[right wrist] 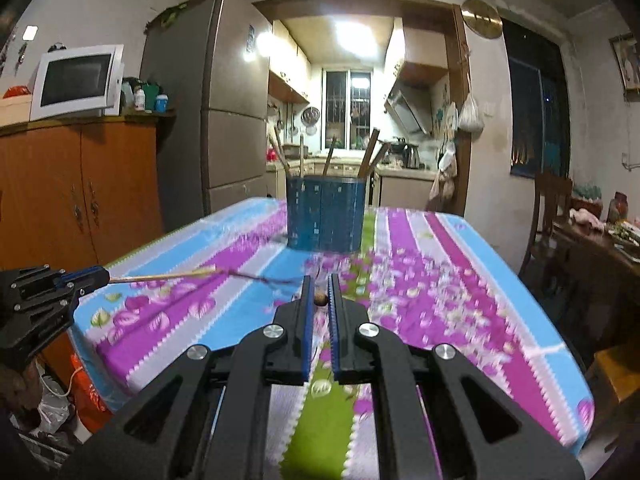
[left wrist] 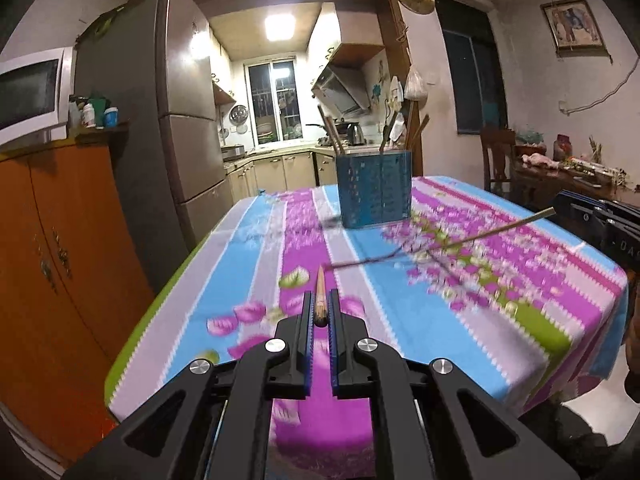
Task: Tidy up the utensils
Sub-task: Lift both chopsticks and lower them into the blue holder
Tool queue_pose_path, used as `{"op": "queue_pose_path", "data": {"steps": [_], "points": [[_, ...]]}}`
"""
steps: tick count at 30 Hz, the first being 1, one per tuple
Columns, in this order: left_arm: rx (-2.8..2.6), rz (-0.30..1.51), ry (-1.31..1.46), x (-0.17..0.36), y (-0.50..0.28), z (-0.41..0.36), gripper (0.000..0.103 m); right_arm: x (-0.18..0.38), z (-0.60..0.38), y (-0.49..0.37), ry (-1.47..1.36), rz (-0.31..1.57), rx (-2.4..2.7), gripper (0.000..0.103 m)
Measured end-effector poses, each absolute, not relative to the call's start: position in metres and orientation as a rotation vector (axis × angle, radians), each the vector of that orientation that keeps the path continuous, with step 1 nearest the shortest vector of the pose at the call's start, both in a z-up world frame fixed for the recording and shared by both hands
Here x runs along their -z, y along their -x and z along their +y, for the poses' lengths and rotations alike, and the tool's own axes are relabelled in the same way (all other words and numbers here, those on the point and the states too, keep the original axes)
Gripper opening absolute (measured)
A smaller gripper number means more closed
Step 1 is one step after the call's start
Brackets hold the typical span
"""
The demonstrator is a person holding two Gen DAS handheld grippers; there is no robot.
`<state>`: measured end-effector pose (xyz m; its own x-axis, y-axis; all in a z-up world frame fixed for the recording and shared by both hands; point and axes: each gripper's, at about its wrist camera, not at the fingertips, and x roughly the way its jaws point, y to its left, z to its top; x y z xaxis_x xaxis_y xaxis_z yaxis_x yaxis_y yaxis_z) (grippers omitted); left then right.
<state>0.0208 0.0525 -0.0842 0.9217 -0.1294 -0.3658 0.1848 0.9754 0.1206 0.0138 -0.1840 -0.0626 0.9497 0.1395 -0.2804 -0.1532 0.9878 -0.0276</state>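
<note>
- Dining room, kitchen doorway behind; table under a striped floral cloth in blue, purple, grey and green [left wrist: 256, 240].
- Blue perforated metal utensil holder [left wrist: 374, 190], upright near the table's far edge, wooden utensils standing inside.
- Left gripper [left wrist: 320, 312]: fingers clamped on a slim wooden chopstick [left wrist: 320, 300], above the cloth near the near edge.
- Right gripper [right wrist: 319, 300]: fingers clamped on a second wooden chopstick [left wrist: 460, 242], held above the cloth toward the table's right edge.
</note>
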Motion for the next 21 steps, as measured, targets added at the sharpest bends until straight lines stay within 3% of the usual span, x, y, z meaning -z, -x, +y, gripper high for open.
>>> {"op": "queue_pose_path", "data": {"steps": [9, 21], "points": [[0.194, 0.316, -0.087, 0.024, -0.044, 0.067, 0.008, 0.013, -0.193, -0.033, 0.071, 0.199, -0.167, 0.005], [0.282, 0.288, -0.057, -0.036, -0.084, 0.061, 0.008, -0.027, -0.207, -0.063, 0.010, 0.232, -0.256, 0.005]]}}
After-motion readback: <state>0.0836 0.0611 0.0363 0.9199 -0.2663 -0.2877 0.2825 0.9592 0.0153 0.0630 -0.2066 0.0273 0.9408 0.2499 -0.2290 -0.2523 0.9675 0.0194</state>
